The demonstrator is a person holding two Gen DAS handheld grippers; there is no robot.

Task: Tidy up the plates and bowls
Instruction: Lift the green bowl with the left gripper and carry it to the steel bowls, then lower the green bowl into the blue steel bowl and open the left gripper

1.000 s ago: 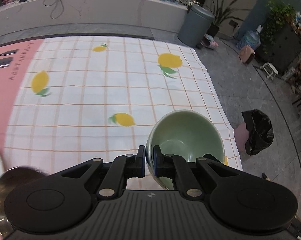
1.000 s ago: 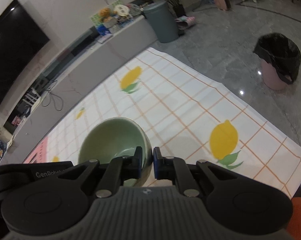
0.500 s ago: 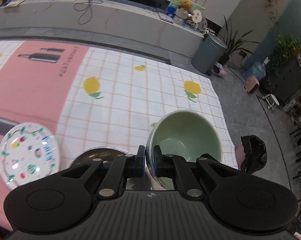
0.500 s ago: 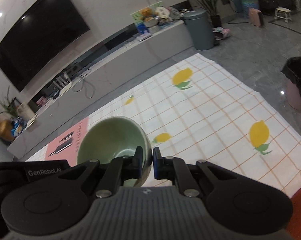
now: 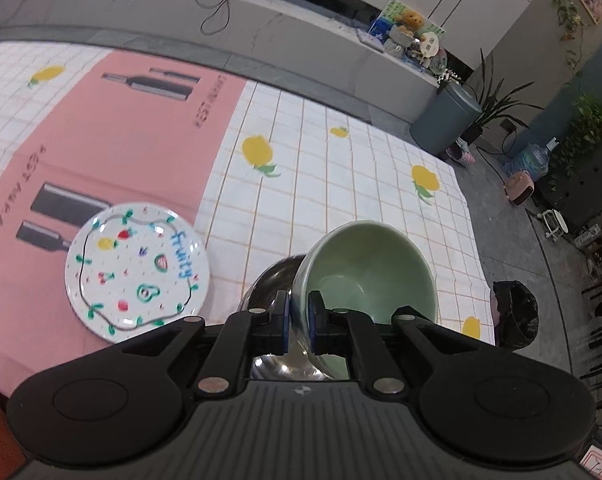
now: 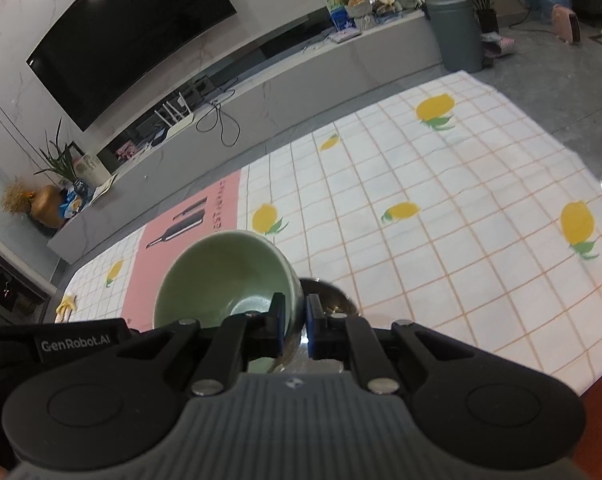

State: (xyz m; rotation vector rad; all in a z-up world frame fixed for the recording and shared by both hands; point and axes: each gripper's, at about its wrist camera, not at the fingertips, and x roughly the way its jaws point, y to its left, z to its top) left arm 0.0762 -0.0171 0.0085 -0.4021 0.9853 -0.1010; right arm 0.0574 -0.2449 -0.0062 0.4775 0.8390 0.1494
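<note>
A pale green bowl (image 5: 369, 276) hangs above the table, gripped on two opposite sides of its rim. My left gripper (image 5: 299, 312) is shut on its left rim in the left wrist view. My right gripper (image 6: 295, 320) is shut on the right rim of the same green bowl (image 6: 221, 280). Just under it sits a shiny metal bowl (image 5: 273, 280), also seen as the metal bowl (image 6: 333, 292) beside my right fingers and mostly hidden. A white plate (image 5: 137, 270) with painted fruit lies flat on the pink mat to the left.
The table carries a white lemon-check cloth (image 5: 321, 184) and a pink mat (image 5: 113, 140). The cloth's right edge (image 5: 473, 248) drops to the floor, where a black-lined bin (image 5: 515, 316) stands. A long low TV bench (image 6: 261, 80) runs behind the table.
Both grippers carried the green bowl leftward and a little up. The painted plate and the metal bowl came into view, and the green bowl now hangs over the metal one.
</note>
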